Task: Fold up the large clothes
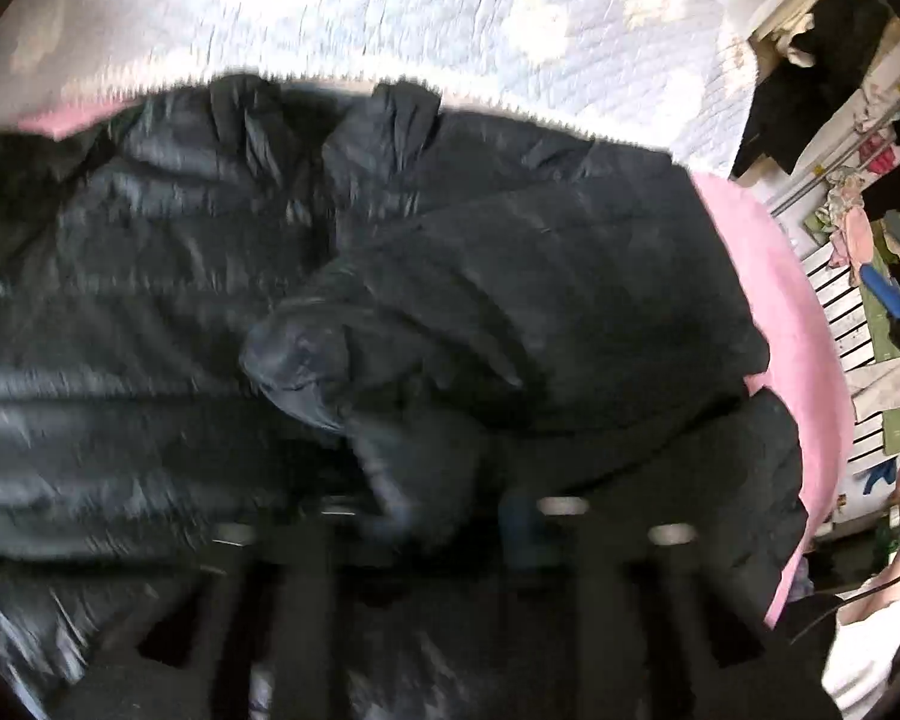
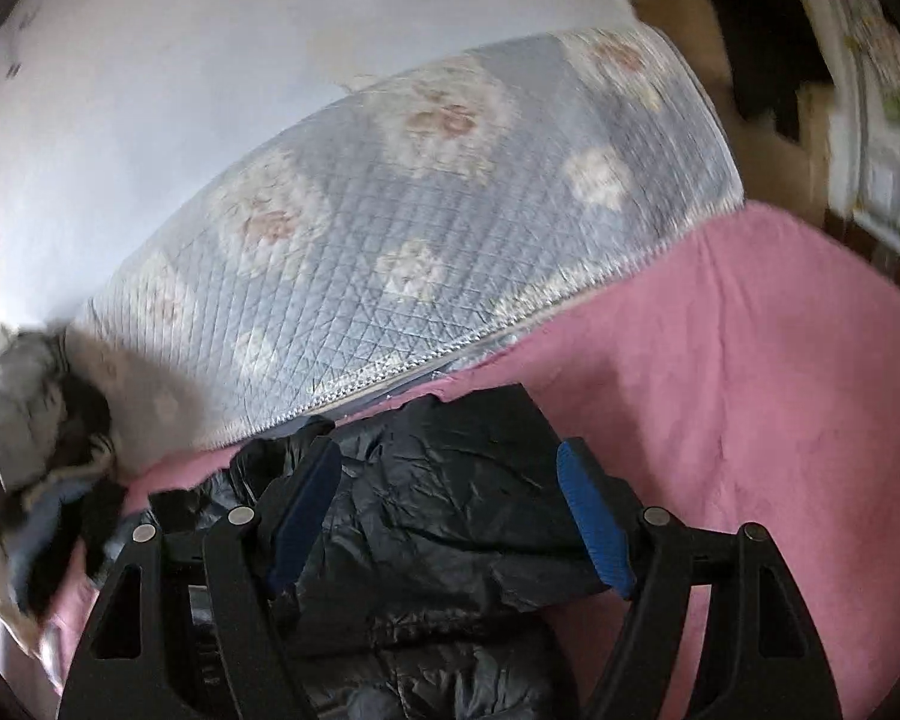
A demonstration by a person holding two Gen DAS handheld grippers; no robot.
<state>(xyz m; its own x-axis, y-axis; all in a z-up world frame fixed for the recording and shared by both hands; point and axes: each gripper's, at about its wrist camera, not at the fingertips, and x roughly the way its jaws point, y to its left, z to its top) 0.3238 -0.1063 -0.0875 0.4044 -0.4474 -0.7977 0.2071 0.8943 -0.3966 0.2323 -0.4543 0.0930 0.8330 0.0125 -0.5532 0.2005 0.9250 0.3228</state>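
Note:
A large black puffer jacket (image 1: 510, 264) lies spread on a pink blanket (image 1: 768, 300). The left wrist view is blurred. My left gripper (image 1: 450, 516) is low over the jacket; its fingers are dark and buried in a bunched fold of jacket fabric (image 1: 354, 372), so its state is unclear. In the right wrist view my right gripper (image 2: 450, 516) is open, its blue-padded fingers (image 2: 594, 522) straddling a part of the black jacket (image 2: 450, 480) near its edge on the pink blanket (image 2: 750, 360).
A quilted blue floral mattress cover (image 2: 390, 210) lies beyond the blanket. A heap of grey and dark clothes (image 2: 36, 420) sits at the left. Shelves and hanging clothes (image 1: 858, 192) stand past the bed's right edge. The other gripper's blue handle (image 1: 888, 300) shows at the right.

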